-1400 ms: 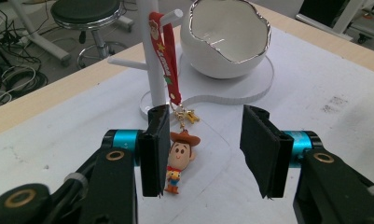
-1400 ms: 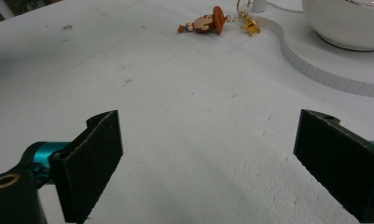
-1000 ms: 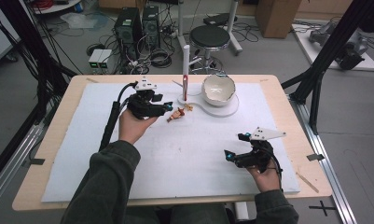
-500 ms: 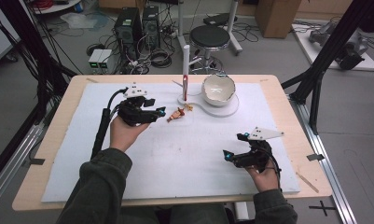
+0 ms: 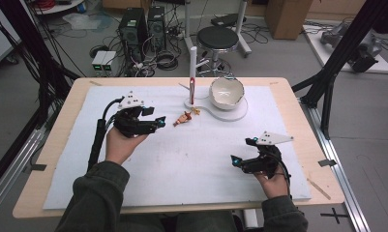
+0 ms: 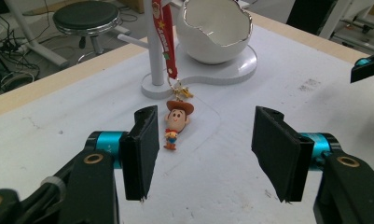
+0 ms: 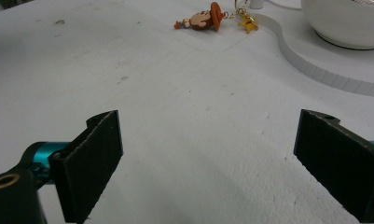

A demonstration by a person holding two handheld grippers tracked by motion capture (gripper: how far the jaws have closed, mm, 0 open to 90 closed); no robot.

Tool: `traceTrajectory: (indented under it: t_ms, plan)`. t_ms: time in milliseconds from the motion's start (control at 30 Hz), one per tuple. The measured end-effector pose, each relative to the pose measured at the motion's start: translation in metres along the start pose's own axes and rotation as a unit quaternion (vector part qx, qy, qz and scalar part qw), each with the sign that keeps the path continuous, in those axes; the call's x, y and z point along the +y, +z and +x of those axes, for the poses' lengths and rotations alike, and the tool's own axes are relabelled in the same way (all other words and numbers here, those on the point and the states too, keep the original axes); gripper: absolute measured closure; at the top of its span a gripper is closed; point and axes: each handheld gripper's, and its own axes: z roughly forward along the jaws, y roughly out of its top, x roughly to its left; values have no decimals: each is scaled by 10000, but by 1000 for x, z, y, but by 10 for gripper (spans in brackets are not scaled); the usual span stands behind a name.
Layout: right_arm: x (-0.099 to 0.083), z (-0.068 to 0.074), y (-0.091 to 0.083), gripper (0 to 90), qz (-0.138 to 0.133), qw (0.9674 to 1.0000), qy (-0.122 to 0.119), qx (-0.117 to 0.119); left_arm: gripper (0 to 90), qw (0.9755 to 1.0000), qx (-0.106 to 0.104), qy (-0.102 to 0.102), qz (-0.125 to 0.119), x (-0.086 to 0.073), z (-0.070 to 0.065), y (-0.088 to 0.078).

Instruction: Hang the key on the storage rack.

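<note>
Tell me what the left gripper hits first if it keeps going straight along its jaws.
Probably the cowboy figure keychain, lying just ahead between the left gripper's open jaws; behind it stands the white post.

high: overhead, far | tool cams: low, near | shared: keychain figure (image 5: 183,117)

Left gripper (image 5: 155,123) jaws just opening, empty; right gripper (image 5: 241,151) jaws wide apart.

The person wears dark olive-green sleeves (image 5: 92,193), seen at the bottom of the high view. Each hand carries a black gripper: the left gripper (image 5: 155,123) trails a thick black cable (image 5: 97,140), and the right gripper (image 5: 237,159) too, it seems. Both bear a grey three-cornered plate (image 5: 274,138), teal joints (image 6: 103,140), brass-coloured screws (image 6: 93,158) and flat black pads (image 6: 145,149).
</note>
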Motion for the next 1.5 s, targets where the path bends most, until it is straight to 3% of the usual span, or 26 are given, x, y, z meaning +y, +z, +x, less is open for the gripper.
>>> traceTrajectory:
  t_ms: [533,900,1500]
  plan:
    - [0,0,1,69,8,10000,-33,-20,391,10000,-65,-64,-30,-26,1,-16]
    - [0,1,3,69,48,10000,-46,-33,370,9999,-124,17,-77,-40,0,-32]
    - [0,1,2,69,55,10000,-50,-40,339,10000,-14,-9,-47,-70,0,-60]
